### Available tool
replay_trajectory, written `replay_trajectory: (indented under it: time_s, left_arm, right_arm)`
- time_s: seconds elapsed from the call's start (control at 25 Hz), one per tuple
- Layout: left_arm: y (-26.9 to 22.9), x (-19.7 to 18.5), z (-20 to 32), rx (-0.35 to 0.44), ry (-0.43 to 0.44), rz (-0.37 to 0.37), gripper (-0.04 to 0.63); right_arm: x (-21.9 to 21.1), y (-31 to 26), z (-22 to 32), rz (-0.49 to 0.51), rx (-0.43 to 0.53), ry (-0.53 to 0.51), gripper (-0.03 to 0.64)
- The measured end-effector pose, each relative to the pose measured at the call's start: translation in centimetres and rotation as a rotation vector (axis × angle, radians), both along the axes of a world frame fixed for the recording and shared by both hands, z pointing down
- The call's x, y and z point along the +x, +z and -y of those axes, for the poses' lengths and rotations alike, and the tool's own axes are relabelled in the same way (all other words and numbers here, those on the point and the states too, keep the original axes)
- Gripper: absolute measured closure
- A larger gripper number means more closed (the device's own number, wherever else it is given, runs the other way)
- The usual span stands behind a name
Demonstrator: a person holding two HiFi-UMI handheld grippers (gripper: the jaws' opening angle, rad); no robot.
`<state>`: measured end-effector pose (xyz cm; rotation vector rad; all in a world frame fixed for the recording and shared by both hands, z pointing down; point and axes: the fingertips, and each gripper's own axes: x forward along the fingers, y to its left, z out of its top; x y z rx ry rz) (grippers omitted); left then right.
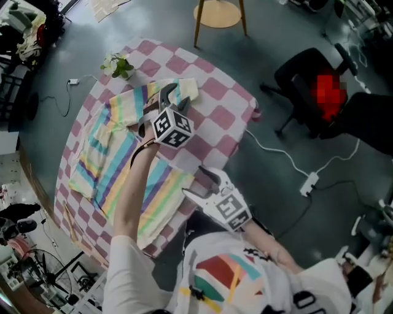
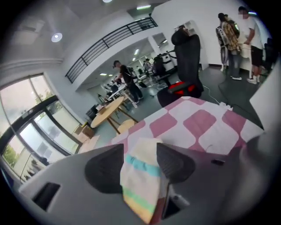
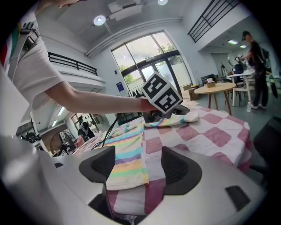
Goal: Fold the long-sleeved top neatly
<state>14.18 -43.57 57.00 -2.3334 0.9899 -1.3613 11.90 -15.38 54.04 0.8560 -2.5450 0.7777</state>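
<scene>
A pastel striped long-sleeved top (image 1: 116,165) lies spread on a table under a pink and white checked cloth (image 1: 215,92). One sleeve (image 1: 187,89) is folded across toward the far side. My left gripper (image 1: 171,95) hangs over that sleeve. In the left gripper view the cuff (image 2: 138,176) lies between the wide-apart jaws of the left gripper (image 2: 139,165), and the pads do not press on it. My right gripper (image 1: 199,181) is at the table's near edge. It stands open (image 3: 134,165) just above the top's hem corner (image 3: 127,154).
A small potted plant (image 1: 118,64) stands at the table's far left corner. A wooden stool (image 1: 218,13) is beyond the table, with a black office chair (image 1: 307,80) to the right. A power strip (image 1: 309,182) and cables lie on the floor. People (image 2: 237,39) stand far off.
</scene>
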Motion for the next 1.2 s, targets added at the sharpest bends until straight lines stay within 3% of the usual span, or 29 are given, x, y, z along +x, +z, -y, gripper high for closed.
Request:
replay_trajectory:
  time_s: [0.16, 0.24, 0.32, 0.48, 0.64, 0.84, 1.0, 1.2]
  left_arm:
    - [4.3, 3.4, -0.8, -0.105, 0.084, 0.122, 0.387]
    - [5.8, 4.1, -0.9, -0.148, 0.085, 0.158, 0.427]
    - [6.6, 4.3, -0.5, -0.154, 0.065, 0.185, 0.499]
    - [6.4, 4.4, 0.1, -0.134, 0.023, 0.173, 0.557]
    - [4.5, 4.2, 1.0, -0.132, -0.041, 0.081, 0.569]
    - [-1.7, 0.5, 4.1, -0.055, -0.241, -0.14, 0.574]
    - [-8.5, -6.2, 5.7, 0.07, -0.397, -0.258, 0.574]
    - [-15.4, -18.0, 4.1, 0.212, -0.624, -0.409, 0.574]
  right_arm:
    - [2.8, 0.8, 1.3, 0.043, -0.003, 0.117, 0.288]
    - [4.0, 1.1, 1.5, 0.052, -0.017, 0.148, 0.288]
    - [4.7, 1.5, 1.6, 0.068, -0.025, 0.181, 0.288]
    - [5.4, 1.5, 1.7, 0.072, -0.03, 0.196, 0.288]
    - [5.3, 1.2, 2.0, 0.089, -0.023, 0.213, 0.288]
    - [3.9, -0.4, 1.8, 0.055, -0.011, 0.126, 0.288]
    - [1.3, -2.2, 1.4, 0.034, 0.02, 0.043, 0.288]
    - [-4.0, -3.9, 0.1, 0.051, 0.07, -0.06, 0.288]
